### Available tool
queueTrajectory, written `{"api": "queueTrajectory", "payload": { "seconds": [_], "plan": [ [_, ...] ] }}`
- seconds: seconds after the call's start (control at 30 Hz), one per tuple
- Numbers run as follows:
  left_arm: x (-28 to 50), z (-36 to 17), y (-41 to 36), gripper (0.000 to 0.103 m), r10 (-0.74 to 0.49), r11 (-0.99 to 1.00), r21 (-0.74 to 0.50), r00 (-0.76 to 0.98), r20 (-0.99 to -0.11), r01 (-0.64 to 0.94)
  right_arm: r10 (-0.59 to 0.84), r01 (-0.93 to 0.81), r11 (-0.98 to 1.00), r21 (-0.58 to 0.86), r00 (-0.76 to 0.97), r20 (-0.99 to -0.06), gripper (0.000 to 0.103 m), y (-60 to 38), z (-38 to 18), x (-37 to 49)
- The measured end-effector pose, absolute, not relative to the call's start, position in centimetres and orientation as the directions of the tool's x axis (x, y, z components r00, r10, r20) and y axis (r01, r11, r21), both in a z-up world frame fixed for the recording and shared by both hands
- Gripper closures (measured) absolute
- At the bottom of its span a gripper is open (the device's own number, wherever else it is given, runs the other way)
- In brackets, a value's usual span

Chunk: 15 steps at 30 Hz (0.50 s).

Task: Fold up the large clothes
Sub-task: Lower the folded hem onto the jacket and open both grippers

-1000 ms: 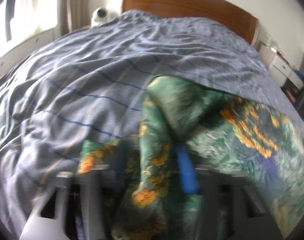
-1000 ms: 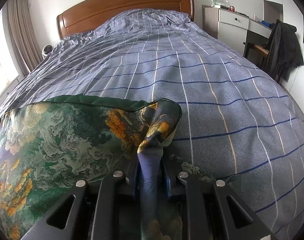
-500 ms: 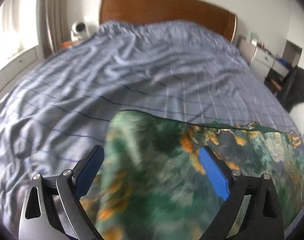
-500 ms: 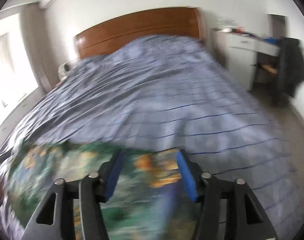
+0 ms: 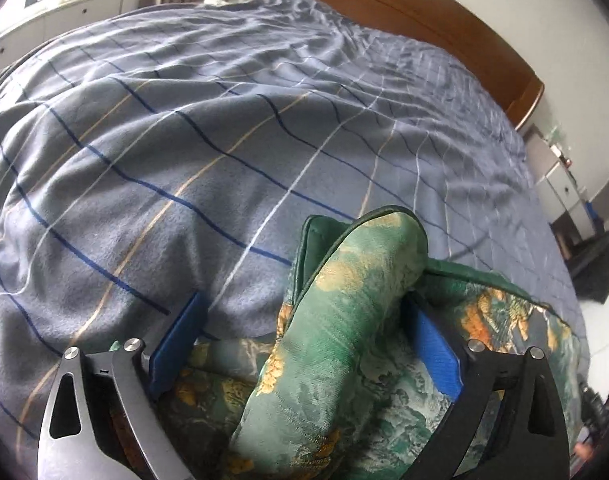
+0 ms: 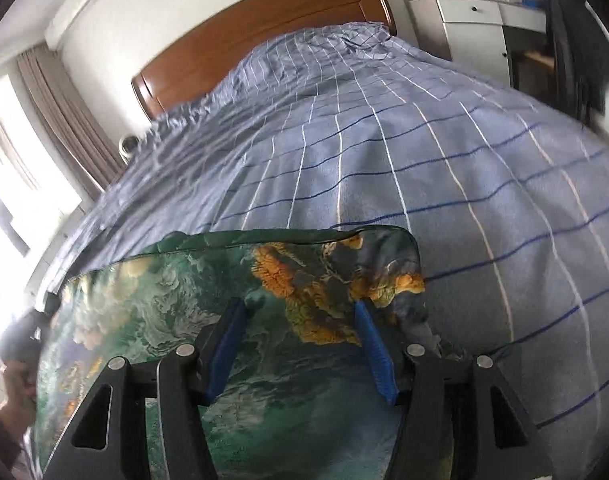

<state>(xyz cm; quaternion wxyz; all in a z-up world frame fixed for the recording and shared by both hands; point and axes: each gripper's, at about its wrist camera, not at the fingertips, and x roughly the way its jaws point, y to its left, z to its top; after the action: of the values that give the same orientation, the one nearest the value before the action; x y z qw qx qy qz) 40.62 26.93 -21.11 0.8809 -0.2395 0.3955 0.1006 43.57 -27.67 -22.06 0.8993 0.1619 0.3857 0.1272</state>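
Both sets of fingers stand apart with nothing pinched. In the left gripper [image 5: 304, 344] a rolled ridge of the green garment [image 5: 344, 320] runs toward one o'clock, leaning on the right pad, I think. The right gripper [image 6: 300, 340] straddles its flat corner on the bedspread [image 6: 424, 168], edge at twelve.

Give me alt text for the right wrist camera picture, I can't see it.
A green and orange patterned garment lies spread flat on a blue checked bedspread, with the open right tongs above it, their blue pads not gripping the cloth. Behind stand a wooden headboard, curtains and a white dresser.
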Motion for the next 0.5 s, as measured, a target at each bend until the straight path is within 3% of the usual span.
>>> {"api": "queueTrajectory", "payload": {
  "seconds": [0.27, 0.37, 0.5],
  "plan": [
    [41.4, -20.9, 27.6, 0.002, -0.064, 0.860, -0.358, 0.618, -0.783, -0.364, 0.365, -0.099, 0.908, 0.406, 0.663, -0.654, 0.045, -27.8, -22.6, 44.2],
    [41.4, -18.1, 26.7, 0.004, -0.039, 0.890, -0.285, 0.565, -0.824, -0.355, 0.371, -0.083, 0.908, 0.410, 0.611, -0.699, 0.045, -27.8, -22.0, 45.5],
    [37.8, -12.7, 22.6, 0.004, 0.003, 0.966, -0.162, 0.634, -0.773, -0.202, 0.330, -0.067, 0.933, 0.354, 0.551, -0.766, 0.045, -27.6, -18.1, 46.0]
  ]
}}
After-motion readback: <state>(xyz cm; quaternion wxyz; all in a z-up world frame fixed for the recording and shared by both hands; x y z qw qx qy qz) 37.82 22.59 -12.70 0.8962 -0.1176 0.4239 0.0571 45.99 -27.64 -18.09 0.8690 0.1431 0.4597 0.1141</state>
